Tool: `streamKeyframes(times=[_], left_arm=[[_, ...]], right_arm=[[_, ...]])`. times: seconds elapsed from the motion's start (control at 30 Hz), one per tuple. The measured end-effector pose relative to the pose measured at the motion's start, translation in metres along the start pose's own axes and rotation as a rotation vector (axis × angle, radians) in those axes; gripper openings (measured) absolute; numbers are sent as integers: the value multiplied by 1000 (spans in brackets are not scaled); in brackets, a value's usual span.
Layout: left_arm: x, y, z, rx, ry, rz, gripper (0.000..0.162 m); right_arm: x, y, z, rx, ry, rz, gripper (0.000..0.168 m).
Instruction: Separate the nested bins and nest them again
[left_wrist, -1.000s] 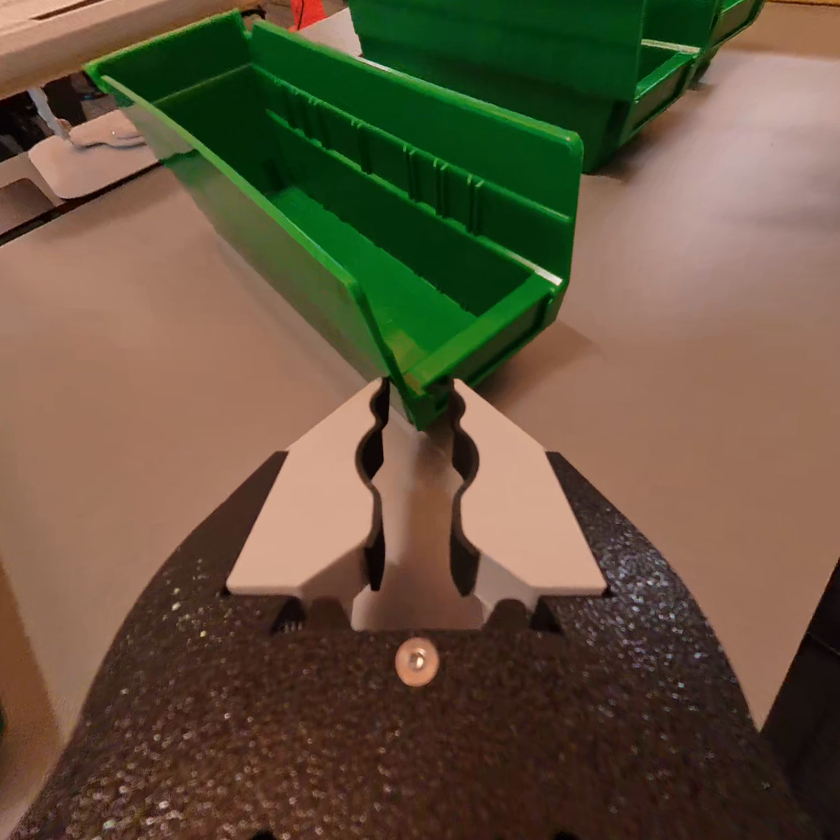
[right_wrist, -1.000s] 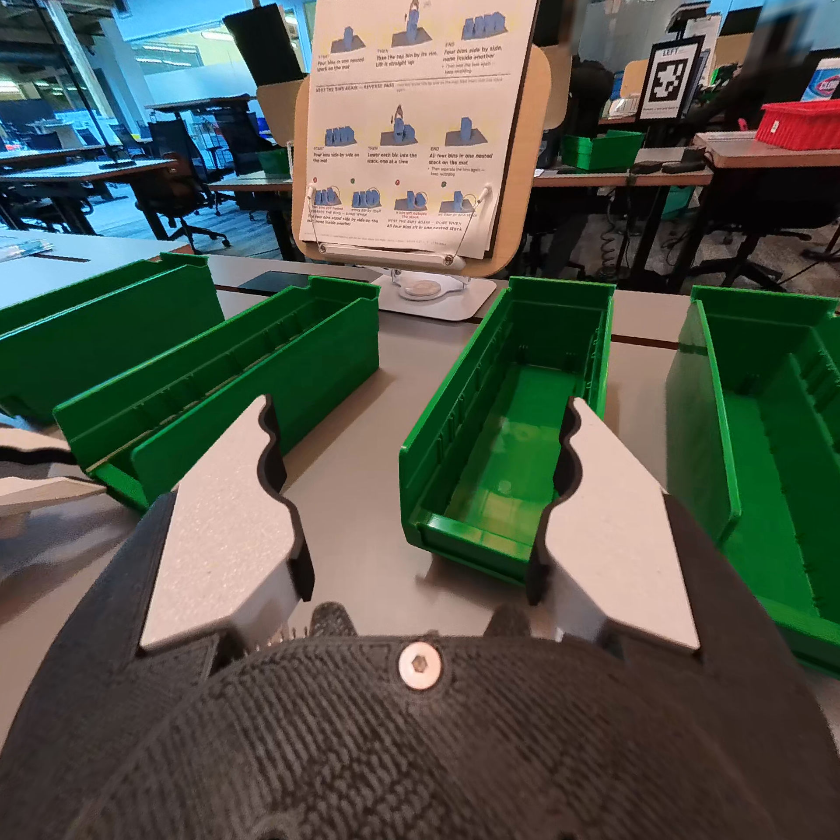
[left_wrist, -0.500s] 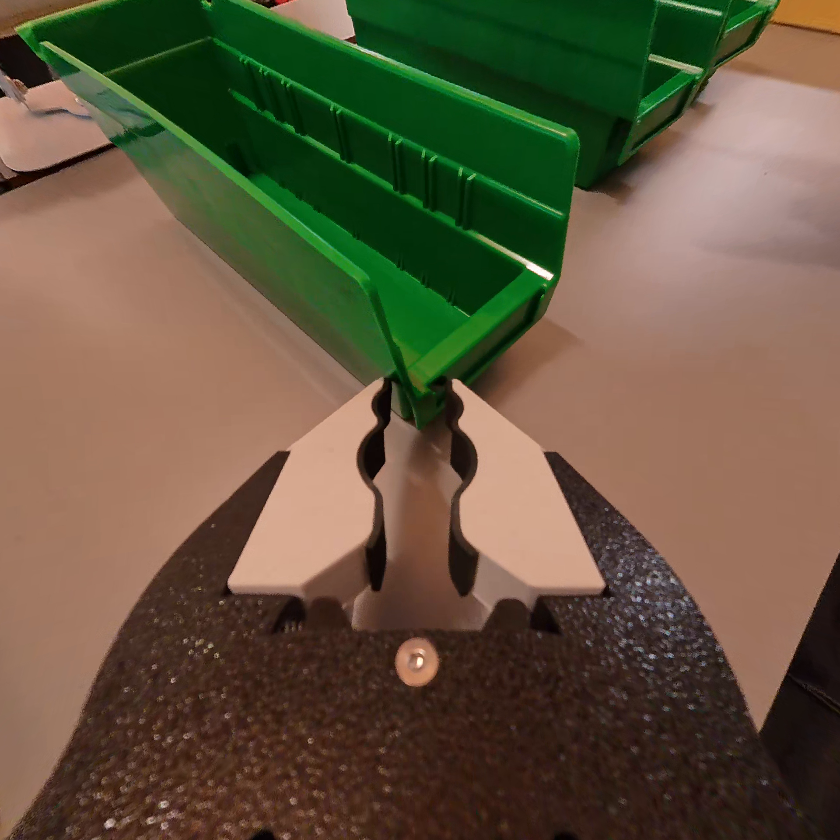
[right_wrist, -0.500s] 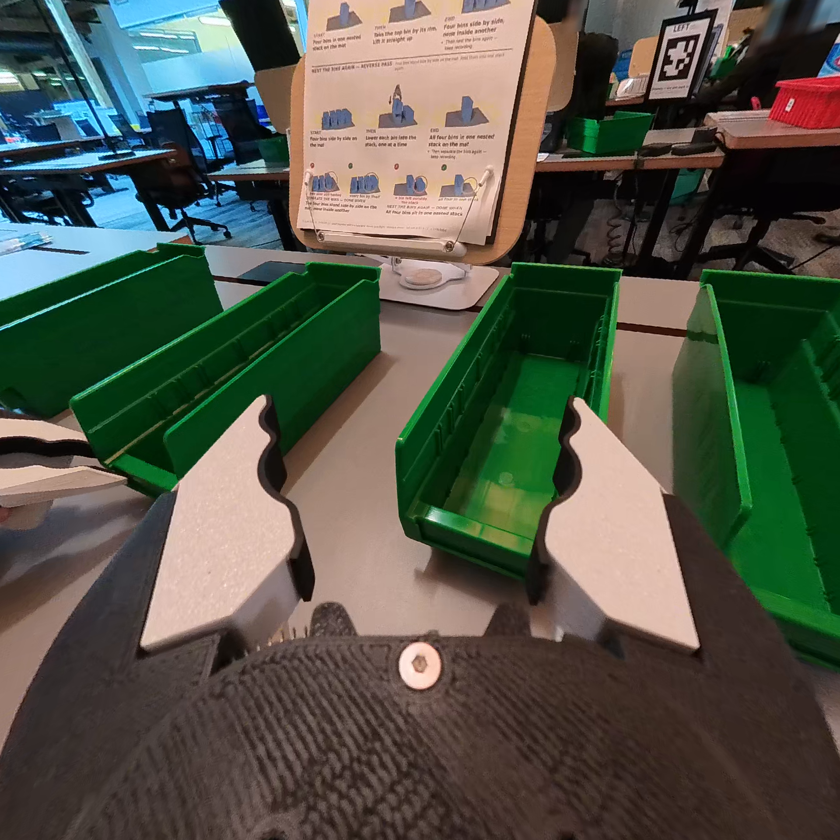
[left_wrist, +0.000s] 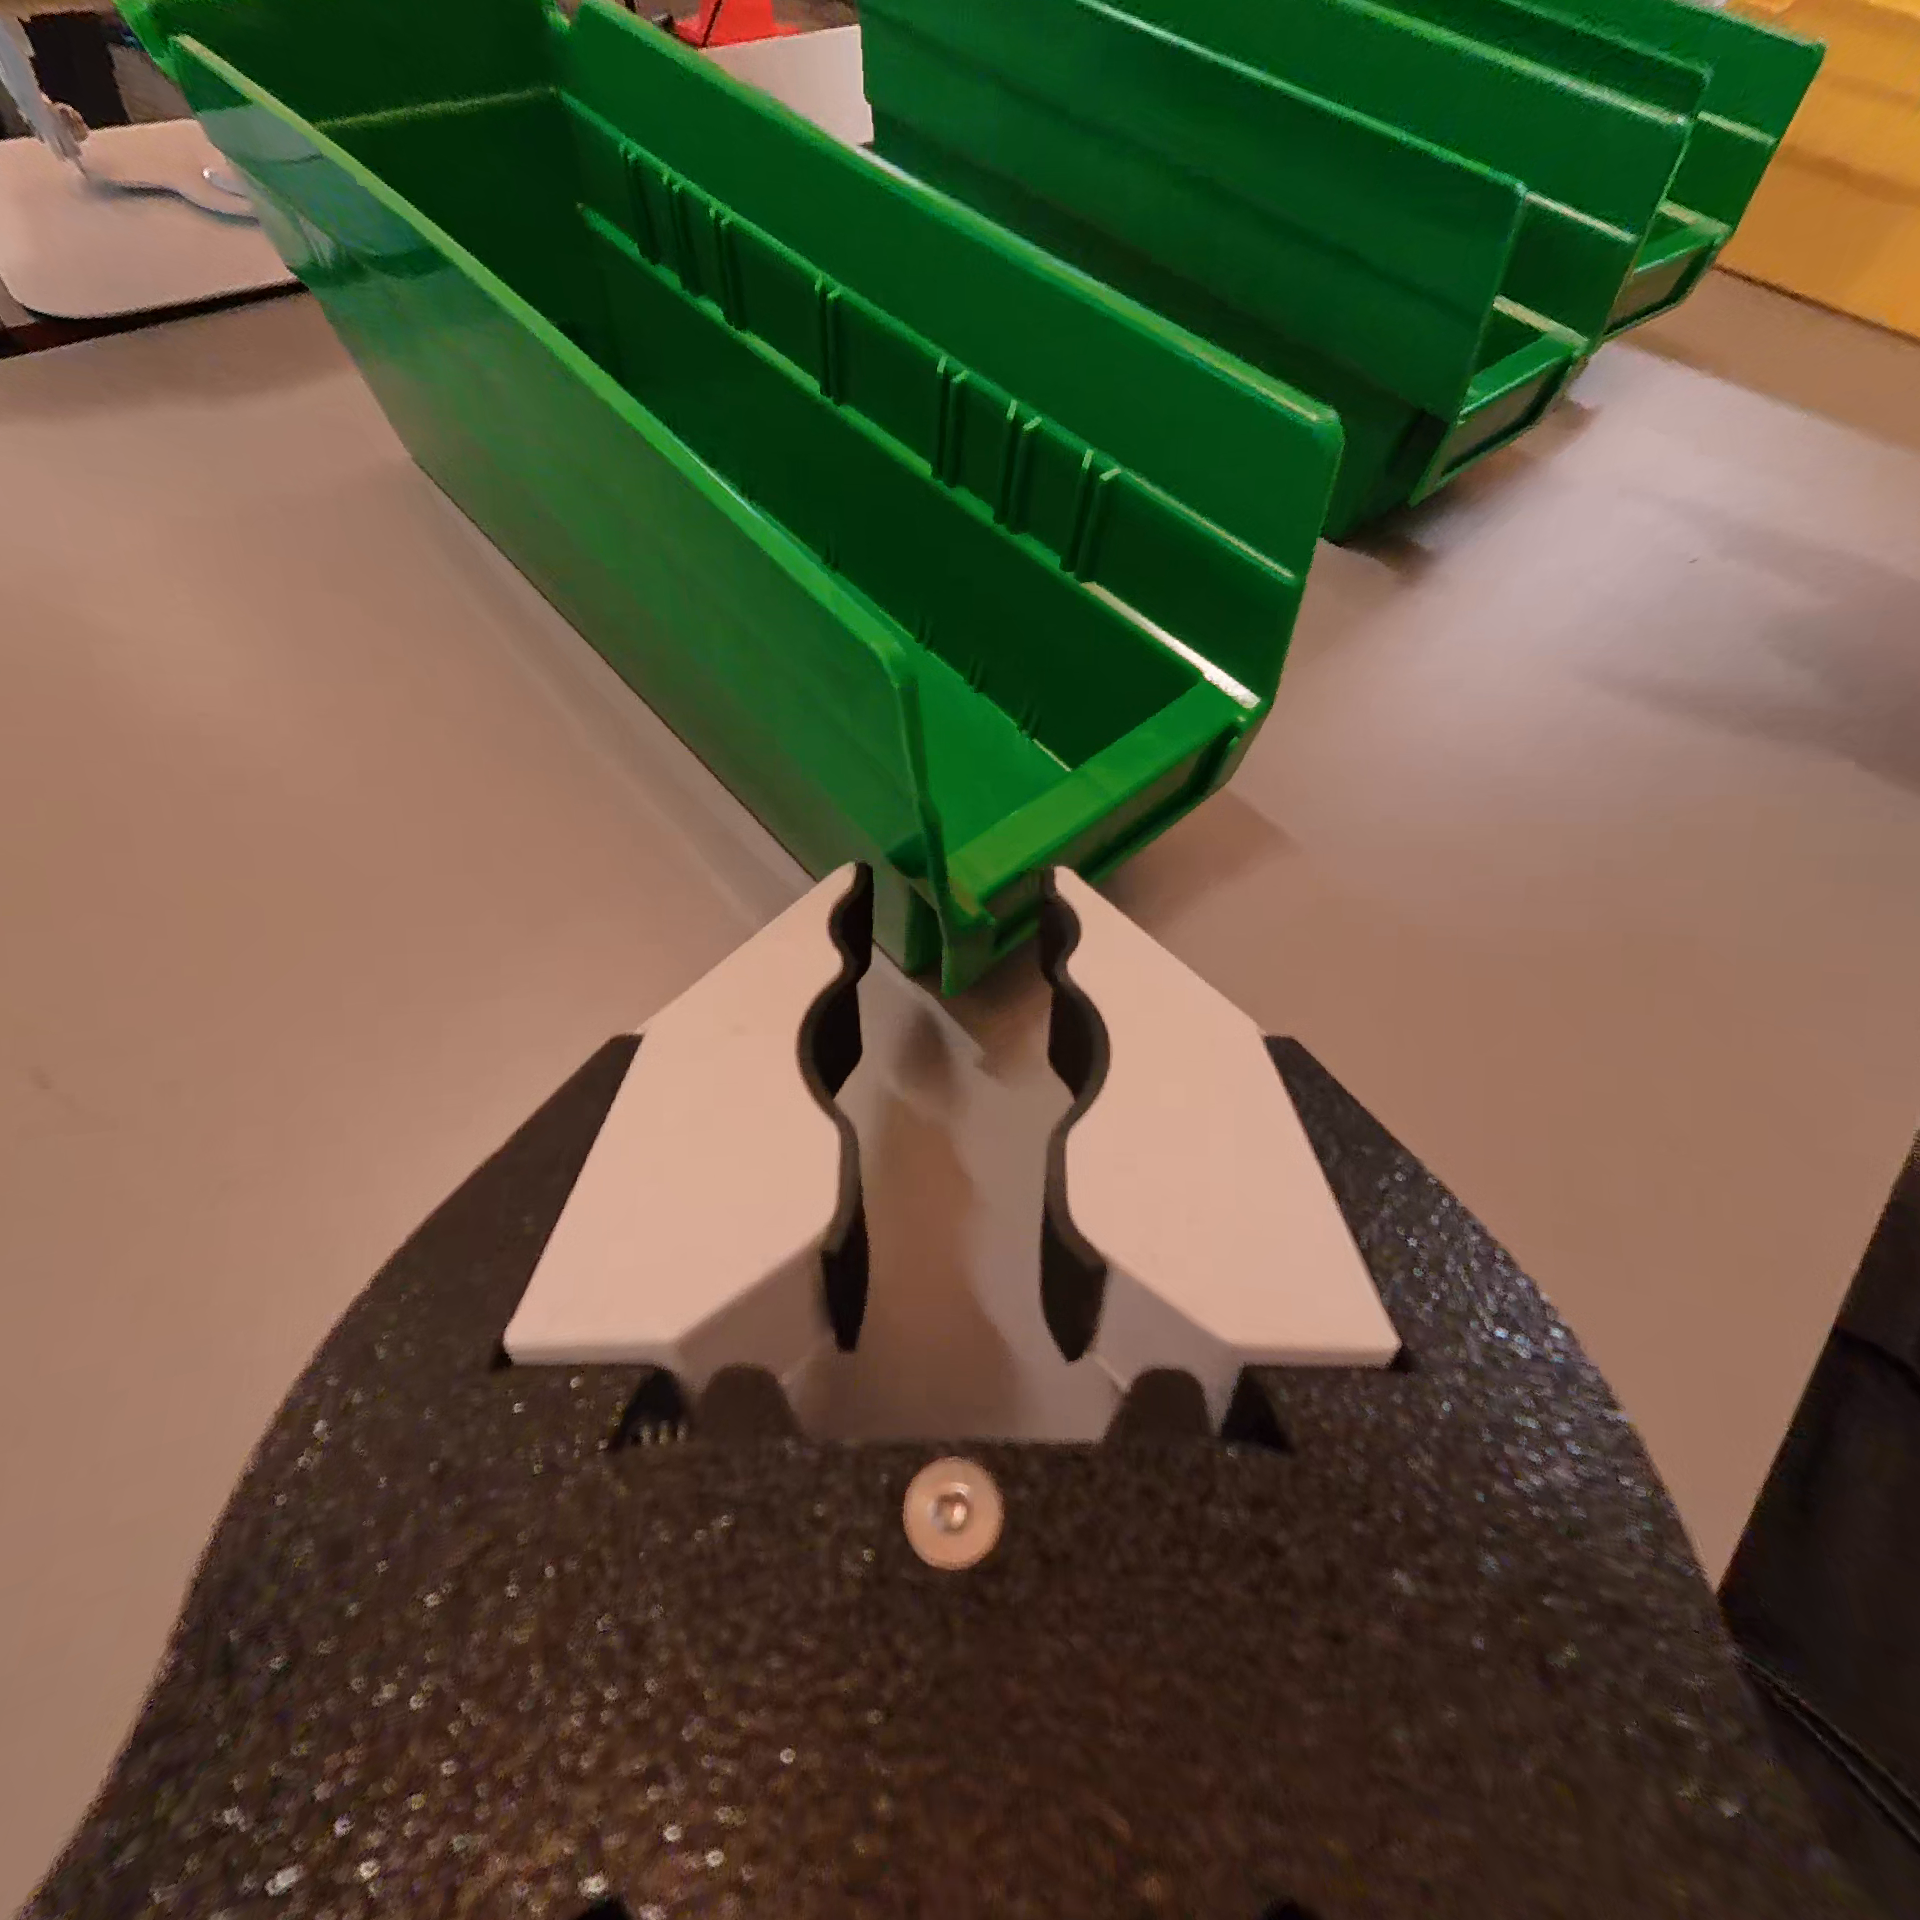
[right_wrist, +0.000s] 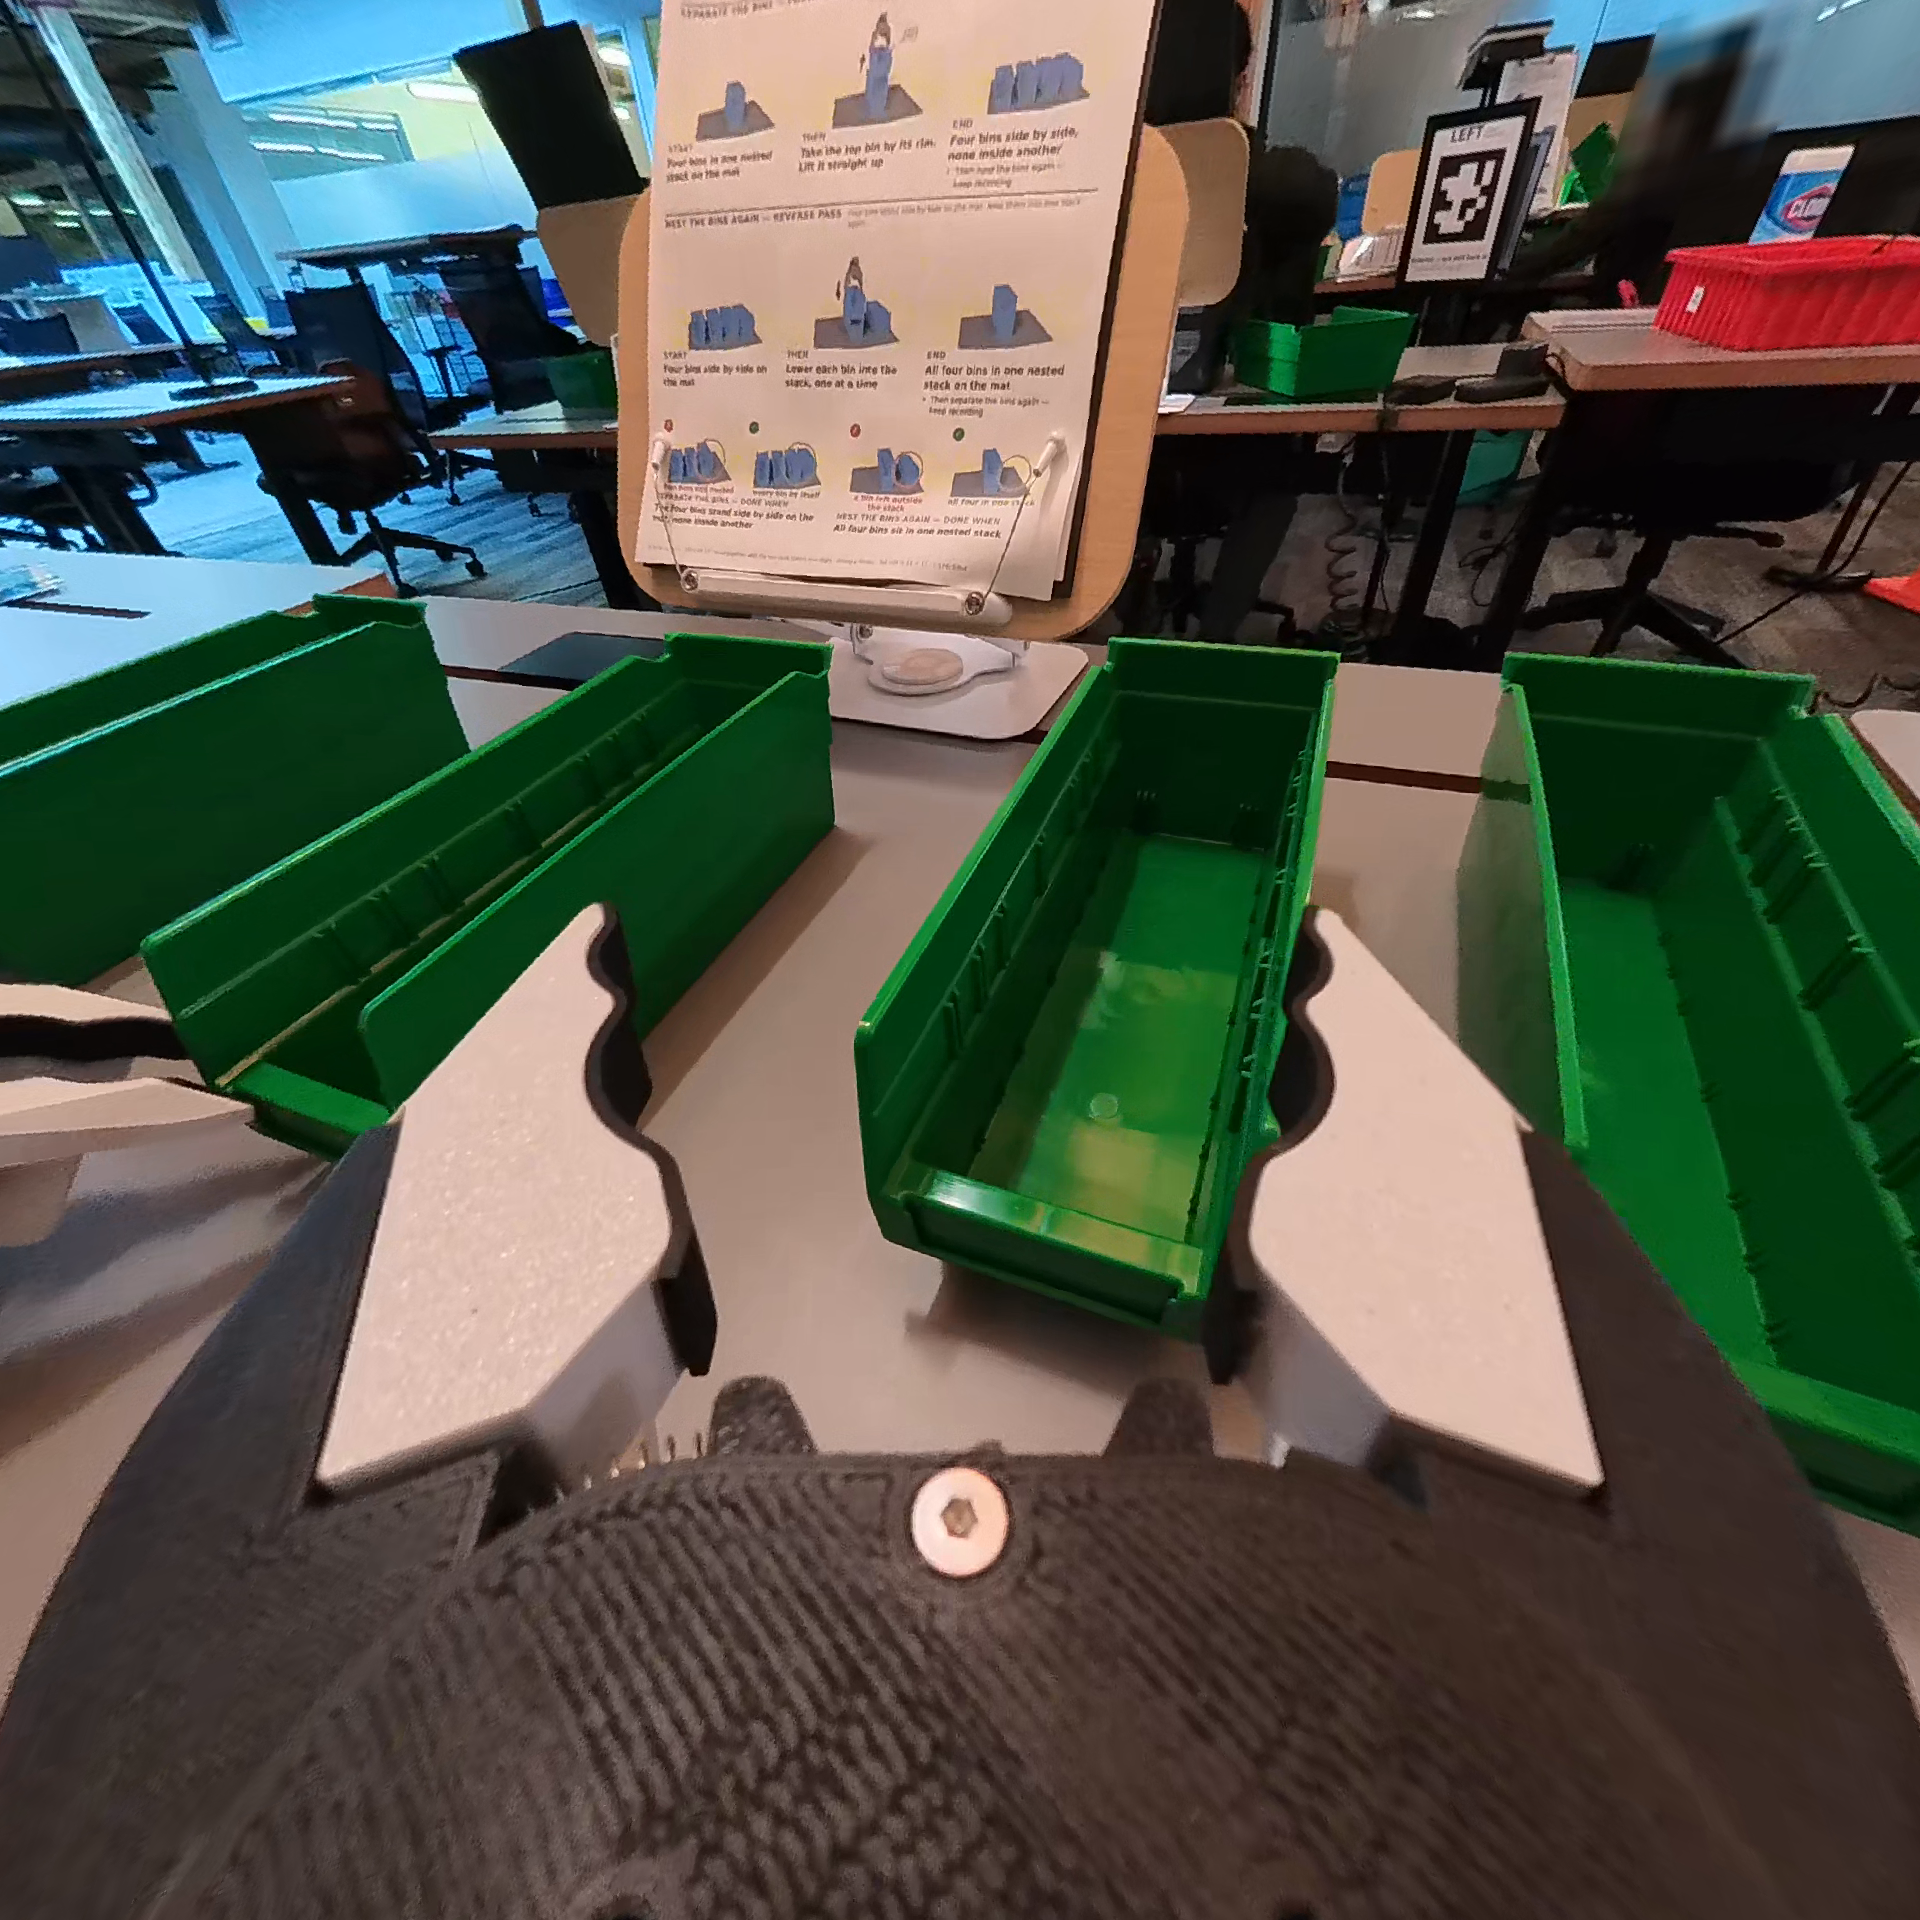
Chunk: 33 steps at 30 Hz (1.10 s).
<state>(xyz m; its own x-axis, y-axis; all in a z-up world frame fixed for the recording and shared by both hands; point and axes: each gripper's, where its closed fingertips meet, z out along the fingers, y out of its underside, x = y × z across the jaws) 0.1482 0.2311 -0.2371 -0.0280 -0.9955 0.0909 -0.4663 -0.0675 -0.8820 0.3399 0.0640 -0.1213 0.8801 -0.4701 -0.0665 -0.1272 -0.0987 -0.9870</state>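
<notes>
My left gripper (left_wrist: 954, 906) is shut on the near corner of a long green bin (left_wrist: 779, 468), low over the grey table. The right wrist view shows this bin (right_wrist: 520, 883) second from the left, with the left gripper (right_wrist: 104, 1070) at its near end. Another green bin (right_wrist: 208, 779) stands left of it. My right gripper (right_wrist: 961, 935) is open and empty, just in front of a third green bin (right_wrist: 1091, 987). A wider green bin (right_wrist: 1714, 987) stands at the right. All stand apart, none nested.
A stand with an instruction sheet (right_wrist: 894, 312) is behind the bins, with its grey base (right_wrist: 935, 707) on the table. More green bins (left_wrist: 1247, 208) lie beyond the held one. Desks, chairs and a red basket (right_wrist: 1787, 291) are behind the table.
My left gripper keeps its hold on the bin's corner and has shifted slightly with it. My right gripper stays open and has barely moved.
</notes>
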Motion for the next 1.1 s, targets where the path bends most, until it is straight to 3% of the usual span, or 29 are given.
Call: streamKeyframes(times=[0.47, 0.7, 1.1], left_arm=[[6, 5, -19, -1, -73, 82, 49], [-12, 7, -30, 24, -172, 74, 68], [-35, -9, -36, 102, -401, 123, 77]], right_arm=[[19, 0, -7, -33, 72, -27, 129], [31, -10, -17, -8, 101, -26, 128], [44, 14, -21, -156, 101, -2, 138]])
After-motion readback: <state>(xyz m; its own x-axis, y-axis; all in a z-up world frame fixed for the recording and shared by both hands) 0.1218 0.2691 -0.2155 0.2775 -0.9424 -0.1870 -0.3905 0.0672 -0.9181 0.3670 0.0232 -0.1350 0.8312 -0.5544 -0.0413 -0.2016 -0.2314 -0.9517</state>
